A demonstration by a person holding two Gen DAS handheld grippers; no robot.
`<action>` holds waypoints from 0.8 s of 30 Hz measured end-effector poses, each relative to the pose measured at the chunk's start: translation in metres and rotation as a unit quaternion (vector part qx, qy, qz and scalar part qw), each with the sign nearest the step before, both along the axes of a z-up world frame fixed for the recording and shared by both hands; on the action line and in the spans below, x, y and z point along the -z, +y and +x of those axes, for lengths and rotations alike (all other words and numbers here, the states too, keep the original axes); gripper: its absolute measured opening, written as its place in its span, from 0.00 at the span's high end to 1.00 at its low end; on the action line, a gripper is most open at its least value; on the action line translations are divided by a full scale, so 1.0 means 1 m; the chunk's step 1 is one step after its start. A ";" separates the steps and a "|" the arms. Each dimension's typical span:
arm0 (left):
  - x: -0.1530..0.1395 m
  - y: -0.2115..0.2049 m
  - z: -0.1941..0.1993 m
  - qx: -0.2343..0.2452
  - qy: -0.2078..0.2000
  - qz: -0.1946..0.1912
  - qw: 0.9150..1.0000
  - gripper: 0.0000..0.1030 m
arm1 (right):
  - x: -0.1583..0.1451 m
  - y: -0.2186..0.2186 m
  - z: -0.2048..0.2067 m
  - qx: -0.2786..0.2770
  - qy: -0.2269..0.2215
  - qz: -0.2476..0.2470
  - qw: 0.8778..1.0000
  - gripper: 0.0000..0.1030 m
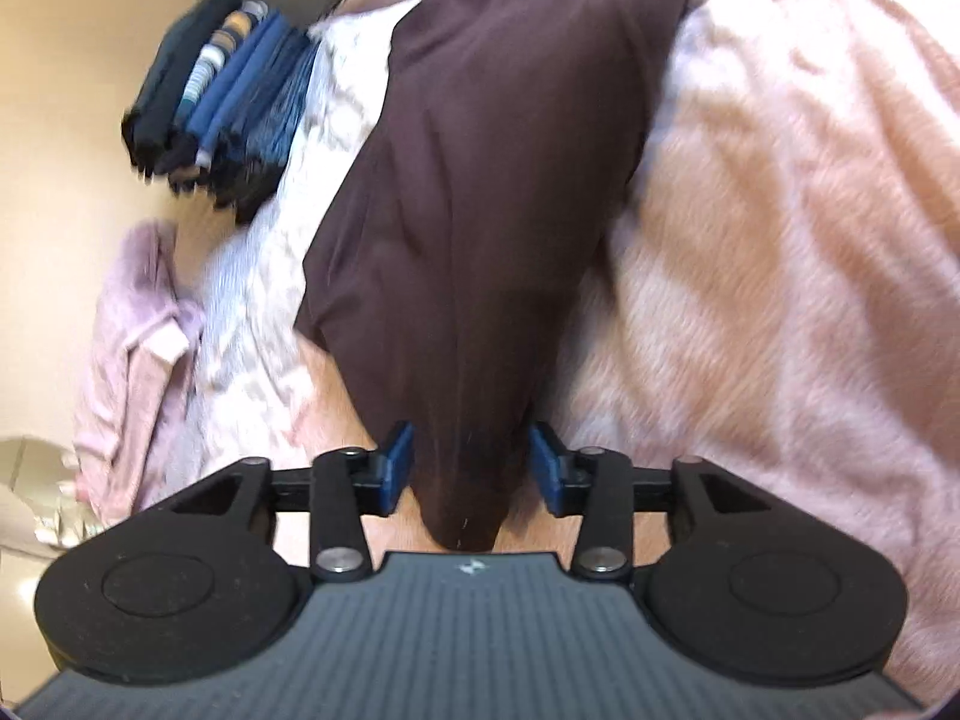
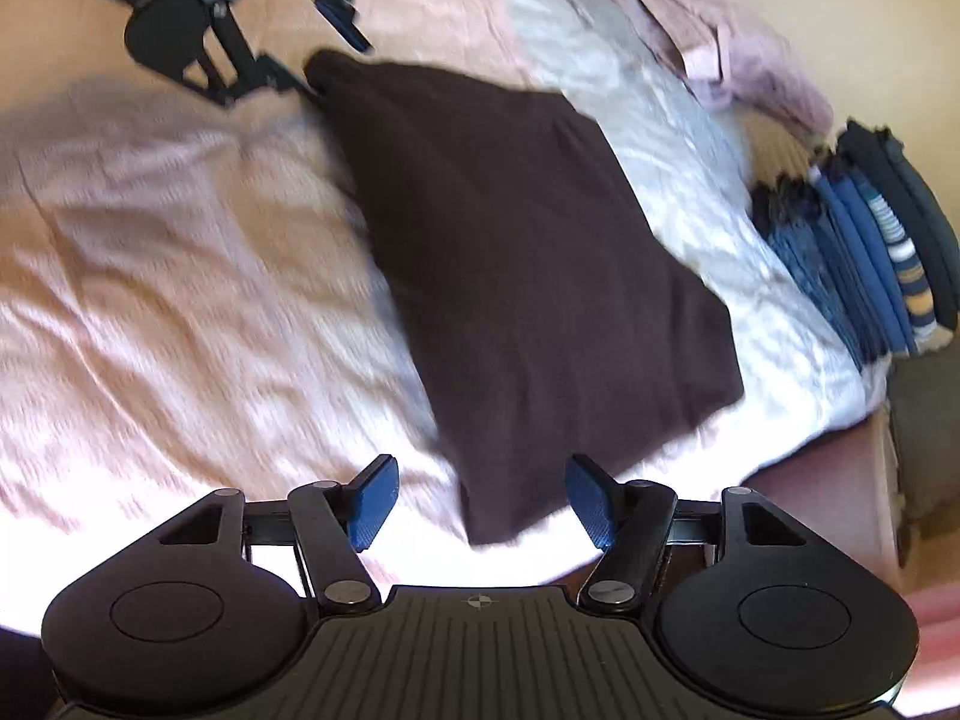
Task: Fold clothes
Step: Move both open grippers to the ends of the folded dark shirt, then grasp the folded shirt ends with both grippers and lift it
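A: Where was the brown garment point(image 2: 528, 276)?

B: It lay folded into a rough rectangle on the bed, across the line where the pink blanket point(image 2: 168, 276) met the white sheet point(image 2: 708, 216). One corner of it ran back to the left hand-held gripper point(image 1: 471, 468).

A: Was that gripper holding the garment?

B: In the left wrist view the corner of the garment point(image 1: 480, 228) sat between the two blue pads point(image 1: 396, 468). The pads stood close on either side of the cloth, but whether they actually pinched it I could not tell. In the right wrist view the same gripper point(image 2: 324, 42) showed at the garment's far corner, its fingers parted around the tip.

A: And the right hand-held gripper point(image 2: 480, 498)?

B: Its fingers were spread wide, holding nothing. The garment's near corner lay between them and a little ahead, not touching either pad.

A: What lay around the garment?

B: Beyond its long edge, past the white sheet, a stack of folded clothes point(image 2: 870, 252) in dark blue, black and stripes sat at the bed's edge. Further along that same side, a crumpled pale pink garment point(image 2: 732, 54) lay in a heap. Both pictures were blurred by motion.
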State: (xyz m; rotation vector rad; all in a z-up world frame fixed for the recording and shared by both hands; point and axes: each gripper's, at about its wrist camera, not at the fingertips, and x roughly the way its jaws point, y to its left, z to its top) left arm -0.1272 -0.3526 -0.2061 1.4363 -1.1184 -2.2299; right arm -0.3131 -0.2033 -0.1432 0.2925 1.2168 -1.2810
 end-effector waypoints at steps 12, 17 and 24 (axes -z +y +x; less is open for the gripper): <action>0.018 -0.031 -0.042 -0.047 -0.020 0.015 0.999 0.86 | 0.022 -0.041 -0.019 -0.052 0.002 0.015 0.999 0.81; 0.006 -0.037 -0.046 -0.053 -0.034 0.030 0.998 0.88 | 0.010 -0.045 -0.022 -0.028 -0.015 0.021 0.999 0.81; 0.005 -0.035 -0.045 -0.059 -0.038 0.042 0.997 0.88 | 0.007 -0.047 -0.017 -0.013 -0.025 0.033 0.999 0.81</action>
